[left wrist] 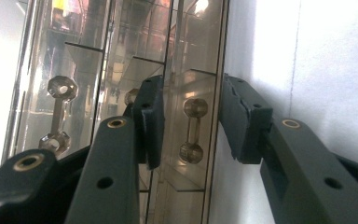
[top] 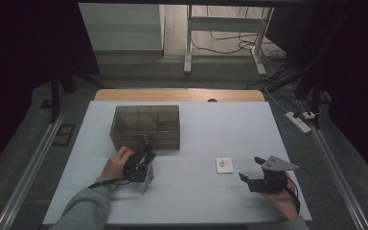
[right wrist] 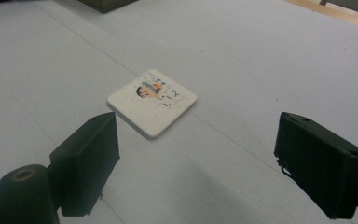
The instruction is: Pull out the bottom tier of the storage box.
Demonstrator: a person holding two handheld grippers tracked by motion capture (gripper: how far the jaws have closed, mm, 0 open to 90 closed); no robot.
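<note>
there, left claw (left wrist: 191, 123) astride the box latch (left wrist: 192, 130) (pads apart)

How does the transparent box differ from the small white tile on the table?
The transparent box is large, tall, smoky brown and see-through, with inner dividers; the white tile is small, flat, opaque and bears a cartoon picture. The box sits at the left hand-held gripper, its front latch between the jaws; the tile lies untouched ahead of the open right hand-held gripper. Both rest on the white table.

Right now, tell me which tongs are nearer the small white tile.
Right. The right tongs sit just to the right of the white tile, jaws open toward it. The left tongs are farther off to the tile's left, at the front of the clear box.
</note>
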